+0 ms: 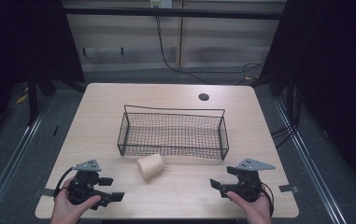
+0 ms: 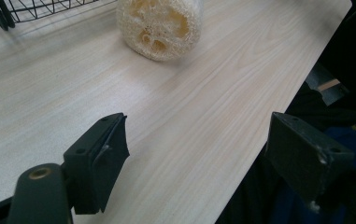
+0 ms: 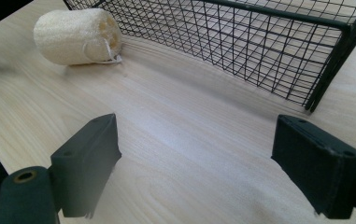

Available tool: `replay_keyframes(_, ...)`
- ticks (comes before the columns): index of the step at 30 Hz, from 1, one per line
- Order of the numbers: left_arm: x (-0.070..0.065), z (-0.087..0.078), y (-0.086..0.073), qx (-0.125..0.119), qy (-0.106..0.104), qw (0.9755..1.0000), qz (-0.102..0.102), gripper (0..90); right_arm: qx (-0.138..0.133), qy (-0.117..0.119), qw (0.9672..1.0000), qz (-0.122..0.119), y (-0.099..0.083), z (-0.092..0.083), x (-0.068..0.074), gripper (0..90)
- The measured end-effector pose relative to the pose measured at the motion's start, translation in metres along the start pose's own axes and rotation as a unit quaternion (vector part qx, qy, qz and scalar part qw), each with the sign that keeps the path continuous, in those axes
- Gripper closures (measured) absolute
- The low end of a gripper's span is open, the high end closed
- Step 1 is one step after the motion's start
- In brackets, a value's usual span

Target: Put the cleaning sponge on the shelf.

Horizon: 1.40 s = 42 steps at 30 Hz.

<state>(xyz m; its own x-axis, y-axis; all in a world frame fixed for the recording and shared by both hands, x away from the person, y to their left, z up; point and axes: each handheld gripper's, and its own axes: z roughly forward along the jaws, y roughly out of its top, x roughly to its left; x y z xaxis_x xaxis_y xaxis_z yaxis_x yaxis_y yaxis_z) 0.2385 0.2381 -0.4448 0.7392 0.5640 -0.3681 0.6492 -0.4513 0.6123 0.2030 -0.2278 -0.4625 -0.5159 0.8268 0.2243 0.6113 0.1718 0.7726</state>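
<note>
1. My left gripper rests at the near left corner of the table, held in my left hand; its jaws stand wide apart and hold nothing, and in the left gripper view they frame bare wood and the near table edge

2. The loofah, a pale, short cylinder of dried sponge, lies on its side on the table between my two grippers and nearer the basket, just in front of that basket's near wall; whether it touches the wire I cannot tell. In the left gripper view its cut end faces me, showing open, fibrous hollows

3. Handling, as I judge it: very light, dry and coarse, so unlikely to slip; springy, not fragile, so it should give a little under the pads. It may roll if nudged. The best hold is across the rounded flank at mid-length, not on the small string loop at its end

4. The wire basket, black and empty, stands at the centre of the table beyond the loofah

5. My right gripper rests at the near right, in my right hand, jaws likewise wide open and empty, aimed toward the loofah and the basket's corner
</note>
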Motion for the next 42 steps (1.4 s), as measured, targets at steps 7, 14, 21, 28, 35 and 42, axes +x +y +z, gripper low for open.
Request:
replay_keyframes(7,-0.007,-0.01,0.013,-0.007,0.005,0.9999,0.009,20.8,0.005,0.006,1.0,-0.003,0.0,0.001,0.002,14.5)
replay_keyframes(14,-0.011,-0.01,0.026,0.022,0.006,0.9994,0.024,27.5,0.008,0.009,0.9999,-0.003,-0.001,0.002,0.003,14.6)
replay_keyframes(21,-0.014,-0.007,0.044,0.069,0.017,0.9968,0.037,23.8,0.013,0.015,0.9998,-0.004,-0.001,0.003,0.005,14.5)
replay_keyframes(28,-0.013,0.0,0.056,0.084,0.018,0.9954,0.043,24.9,0.015,0.015,0.9998,-0.006,-0.001,0.004,0.006,14.6)
replay_keyframes(35,-0.014,0.008,0.071,0.117,0.03,0.9917,0.044,24.9,0.018,0.016,0.9997,-0.009,-0.001,0.004,0.007,14.6)
replay_keyframes(42,-0.015,0.012,0.089,0.132,0.033,0.9896,0.046,24.7,0.023,0.019,0.9995,-0.012,-0.001,0.006,0.008,14.7)
